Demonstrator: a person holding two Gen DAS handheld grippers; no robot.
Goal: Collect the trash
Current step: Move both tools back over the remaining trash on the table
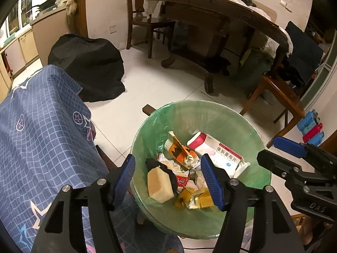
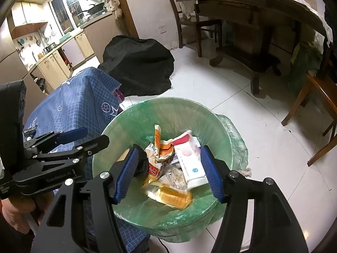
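My pads [image 1: 210,181] are blue, ribbed; the arms behind them black. Bin liner [image 1: 227,124]: pale translucent green. Inside: white box [image 1: 221,154] with red end and dark print; orange and white wrapper [image 1: 179,147]; tan block [image 1: 159,185]; yellow glossy packet [image 1: 198,199]; red and white scrap [image 1: 182,182]. Cloth [image 1: 42,130] beside the bin: blue, white grid, star outlines in white and pink. Floor [image 1: 160,84]: white tile. Heap [image 1: 90,63] on it: black. Table [image 1: 221,6]: dark brown.

Warm indoor light, fisheye-bent edges, dark corners
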